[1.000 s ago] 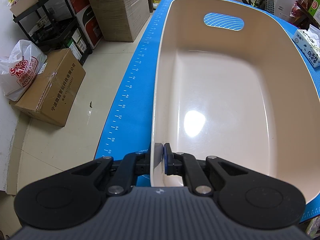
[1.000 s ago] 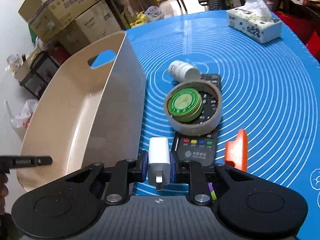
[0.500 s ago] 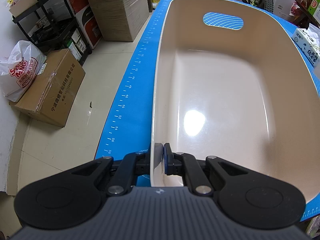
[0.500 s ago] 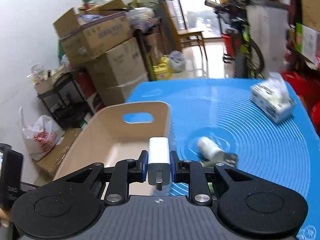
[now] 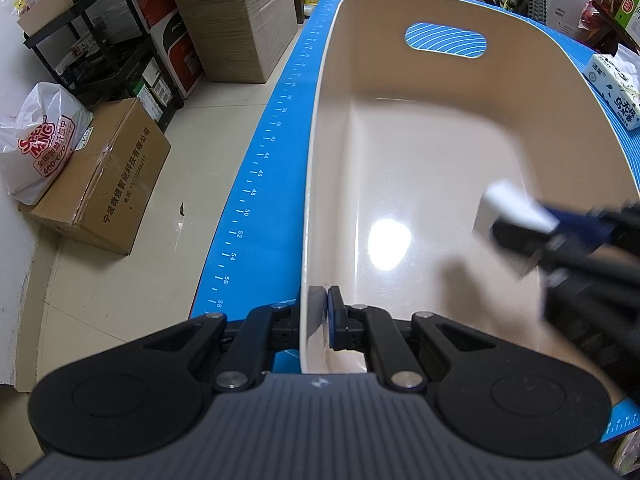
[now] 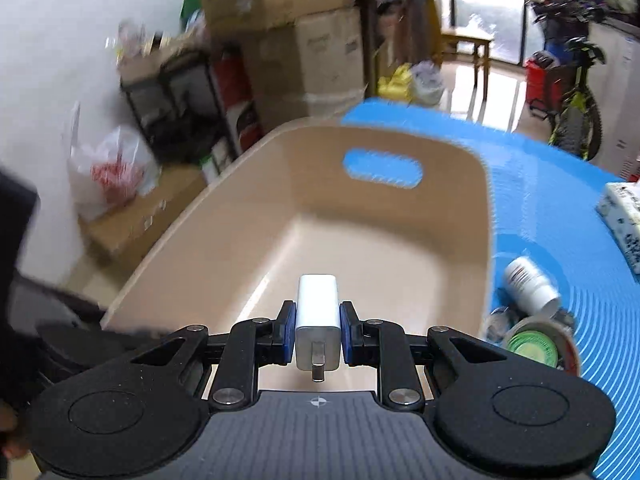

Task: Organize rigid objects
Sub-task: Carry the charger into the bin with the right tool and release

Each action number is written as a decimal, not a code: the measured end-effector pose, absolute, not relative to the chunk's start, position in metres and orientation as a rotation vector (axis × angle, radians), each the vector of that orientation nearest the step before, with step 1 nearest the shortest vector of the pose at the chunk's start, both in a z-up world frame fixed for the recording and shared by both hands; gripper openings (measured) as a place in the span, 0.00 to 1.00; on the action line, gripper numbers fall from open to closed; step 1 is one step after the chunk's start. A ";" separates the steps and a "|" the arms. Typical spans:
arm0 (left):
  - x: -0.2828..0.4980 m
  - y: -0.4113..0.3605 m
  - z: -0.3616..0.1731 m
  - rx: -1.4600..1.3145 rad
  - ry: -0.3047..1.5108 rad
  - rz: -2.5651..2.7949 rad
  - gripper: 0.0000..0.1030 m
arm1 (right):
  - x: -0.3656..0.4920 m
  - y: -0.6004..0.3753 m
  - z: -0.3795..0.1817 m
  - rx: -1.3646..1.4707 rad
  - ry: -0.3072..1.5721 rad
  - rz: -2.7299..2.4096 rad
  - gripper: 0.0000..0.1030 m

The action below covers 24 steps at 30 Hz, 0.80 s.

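Observation:
A beige plastic bin (image 5: 440, 152) with a handle slot stands on the blue mat (image 5: 256, 184). My left gripper (image 5: 318, 312) is shut on the bin's near rim. My right gripper (image 6: 318, 330) is shut on a white charger plug (image 6: 318, 312) and holds it above the inside of the bin (image 6: 360, 240). The right gripper with the charger (image 5: 508, 208) shows blurred over the bin in the left wrist view. The bin's floor is bare.
On the mat right of the bin lie a white pill bottle (image 6: 528, 284), a green tin inside a tape roll (image 6: 536, 346) and a tissue pack (image 6: 620, 212). Cardboard boxes (image 5: 100, 176), a plastic bag and a shelf stand on the floor to the left.
My right gripper has carried the charger left from over the mat to above the bin's interior. My left gripper has stayed shut on the bin's rim.

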State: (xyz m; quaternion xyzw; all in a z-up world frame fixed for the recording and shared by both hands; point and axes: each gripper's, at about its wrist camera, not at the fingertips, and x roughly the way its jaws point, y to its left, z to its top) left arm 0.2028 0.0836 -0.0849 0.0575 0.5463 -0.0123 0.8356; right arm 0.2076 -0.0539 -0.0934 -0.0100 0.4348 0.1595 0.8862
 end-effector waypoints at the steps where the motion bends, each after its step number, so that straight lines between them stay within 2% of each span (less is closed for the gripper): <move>1: 0.203 0.084 -0.085 0.121 1.157 -0.026 0.09 | 0.209 -0.050 -0.099 -0.036 0.934 0.330 0.31; 9: 0.203 0.084 -0.085 0.123 1.158 -0.024 0.09 | 0.221 -0.029 -0.116 -0.140 1.090 0.315 0.31; 14: 0.203 0.084 -0.084 0.119 1.159 -0.025 0.09 | 0.222 -0.025 -0.118 -0.163 1.113 0.307 0.31; 15: 0.203 0.084 -0.084 0.119 1.158 -0.025 0.09 | 0.222 -0.026 -0.118 -0.158 1.106 0.308 0.38; 16: 0.203 0.085 -0.084 0.117 1.159 -0.025 0.09 | 0.221 -0.028 -0.117 -0.149 1.097 0.310 0.39; 18: 0.203 0.085 -0.083 0.115 1.159 -0.025 0.09 | 0.218 -0.038 -0.113 -0.115 1.073 0.324 0.52; 22: 0.203 0.086 -0.083 0.115 1.158 -0.026 0.09 | 0.206 -0.055 -0.092 -0.052 0.991 0.381 0.55; 23: 0.203 0.086 -0.083 0.115 1.158 -0.026 0.09 | 0.203 -0.060 -0.086 -0.035 0.969 0.387 0.58; 24: 0.203 0.086 -0.083 0.116 1.158 -0.027 0.09 | 0.200 -0.066 -0.078 -0.017 0.945 0.381 0.68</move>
